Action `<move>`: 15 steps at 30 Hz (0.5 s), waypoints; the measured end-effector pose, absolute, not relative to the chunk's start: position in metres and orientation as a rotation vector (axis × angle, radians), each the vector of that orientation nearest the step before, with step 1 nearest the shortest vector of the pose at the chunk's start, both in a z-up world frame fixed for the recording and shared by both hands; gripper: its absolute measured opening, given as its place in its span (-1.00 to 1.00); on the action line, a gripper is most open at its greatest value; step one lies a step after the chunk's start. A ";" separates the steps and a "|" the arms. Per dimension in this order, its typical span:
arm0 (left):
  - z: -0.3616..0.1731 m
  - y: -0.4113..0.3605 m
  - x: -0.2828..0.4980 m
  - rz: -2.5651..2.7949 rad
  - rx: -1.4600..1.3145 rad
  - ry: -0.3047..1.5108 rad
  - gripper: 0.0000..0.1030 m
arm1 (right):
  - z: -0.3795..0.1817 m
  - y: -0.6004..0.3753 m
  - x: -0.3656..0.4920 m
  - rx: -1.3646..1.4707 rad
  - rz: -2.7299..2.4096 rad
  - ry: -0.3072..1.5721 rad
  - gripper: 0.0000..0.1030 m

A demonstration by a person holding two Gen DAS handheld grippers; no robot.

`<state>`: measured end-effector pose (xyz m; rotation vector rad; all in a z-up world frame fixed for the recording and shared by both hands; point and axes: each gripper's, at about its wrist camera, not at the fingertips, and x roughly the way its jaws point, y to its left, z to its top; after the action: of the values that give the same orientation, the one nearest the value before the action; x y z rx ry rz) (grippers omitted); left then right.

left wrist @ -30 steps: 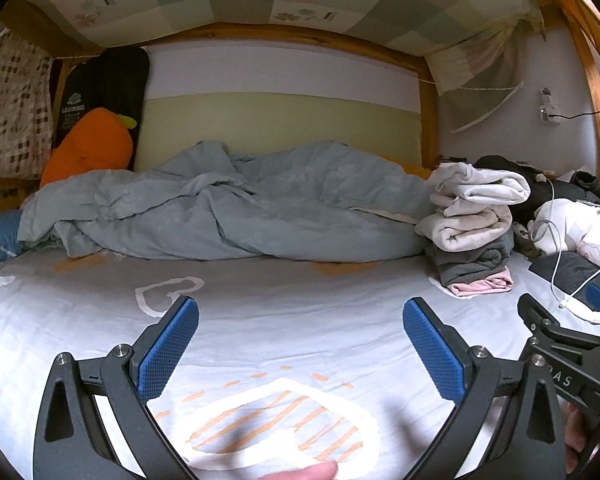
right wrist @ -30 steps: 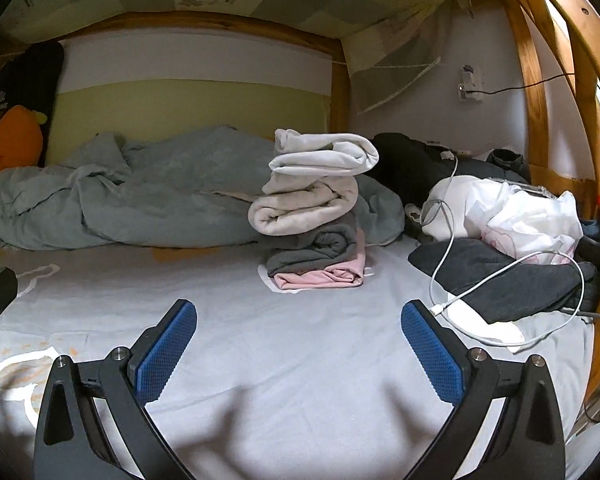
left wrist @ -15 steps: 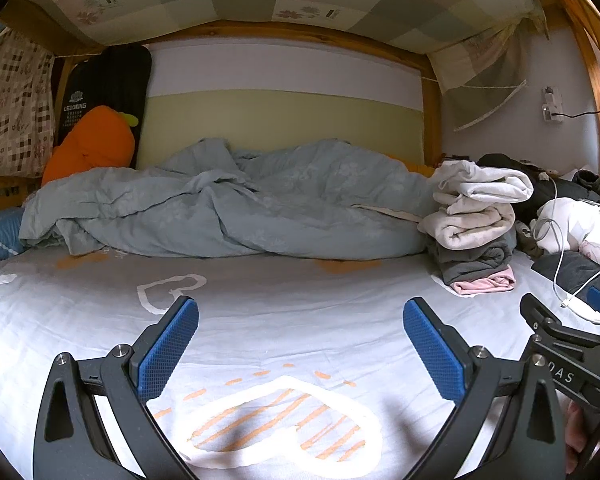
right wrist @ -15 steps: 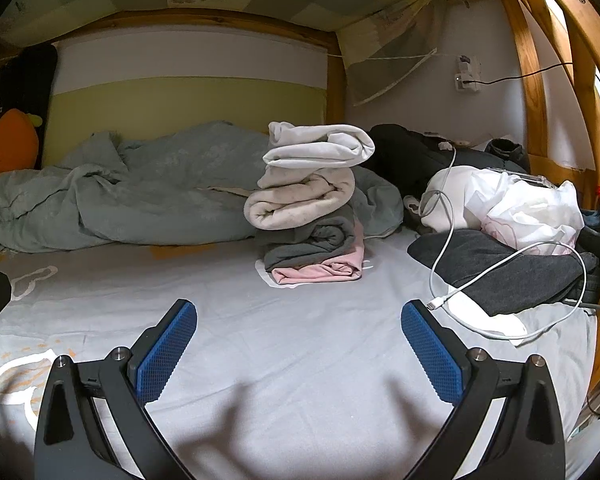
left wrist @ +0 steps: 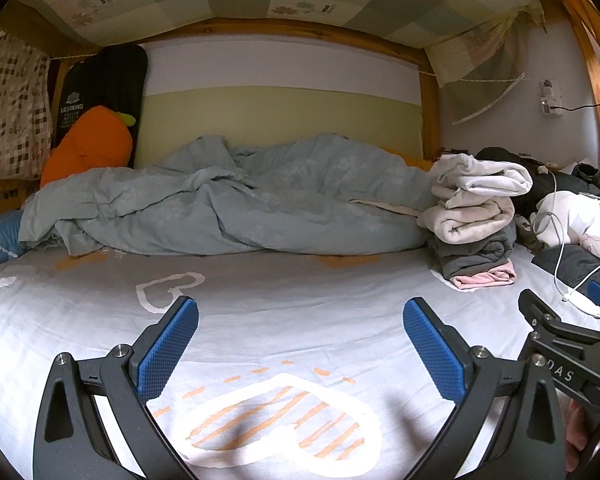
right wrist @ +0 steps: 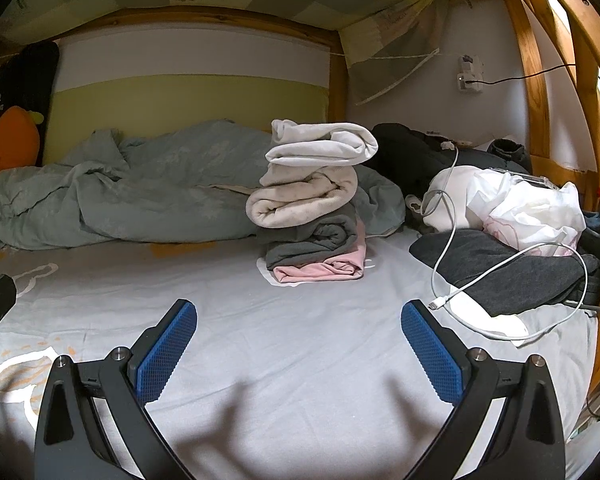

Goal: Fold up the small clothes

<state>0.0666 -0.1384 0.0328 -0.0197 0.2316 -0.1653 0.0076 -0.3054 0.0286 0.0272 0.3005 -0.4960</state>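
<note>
Both the left gripper and the right gripper hung spread wide and empty above the bedsheet. The unfolded clothes lay heaped at the right of the right-wrist frame, nearer the right gripper, beside the folded stack at centre.

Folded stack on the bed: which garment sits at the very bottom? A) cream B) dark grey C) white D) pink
D: in the right wrist view the pink garment lies on the sheet under the dark grey garment, with the cream garment and the white garment above.
</note>
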 end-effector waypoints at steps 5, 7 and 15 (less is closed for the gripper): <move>0.033 -0.138 0.067 -0.168 -0.022 0.239 0.98 | 0.029 -0.305 0.008 0.026 -0.496 0.301 0.99; 0.033 -0.137 0.067 -0.169 -0.020 0.238 0.98 | 0.029 -0.305 0.007 0.025 -0.497 0.301 0.99; 0.033 -0.134 0.068 -0.167 -0.032 0.244 0.98 | 0.028 -0.308 0.009 0.028 -0.492 0.303 0.99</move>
<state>0.0685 -0.1345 0.0330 -0.0322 0.2437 -0.1674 0.0086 -0.3081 0.0277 0.0276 0.3034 -0.4922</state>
